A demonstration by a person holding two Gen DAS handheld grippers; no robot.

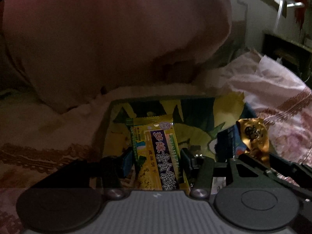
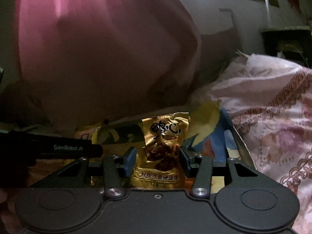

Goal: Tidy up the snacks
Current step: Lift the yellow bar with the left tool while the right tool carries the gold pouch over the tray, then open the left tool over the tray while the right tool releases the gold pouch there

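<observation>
Foil packs clamped, 1 per gripper, above yellow box (image 1: pixel 117 105).
Left gripper (image 1: pixel 156 159) pinching biscuit pack (image 1: pixel 156 152), right gripper (image 2: pixel 158 159) pinching gold pouch (image 2: pixel 163 148); slick wrappers could slip out, miss box.

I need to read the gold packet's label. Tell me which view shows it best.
The right wrist view: the gold packet faces the camera, centred between the right gripper's jaws, print legible. The left wrist view shows it only small, at the right edge, crumpled and angled.
</observation>
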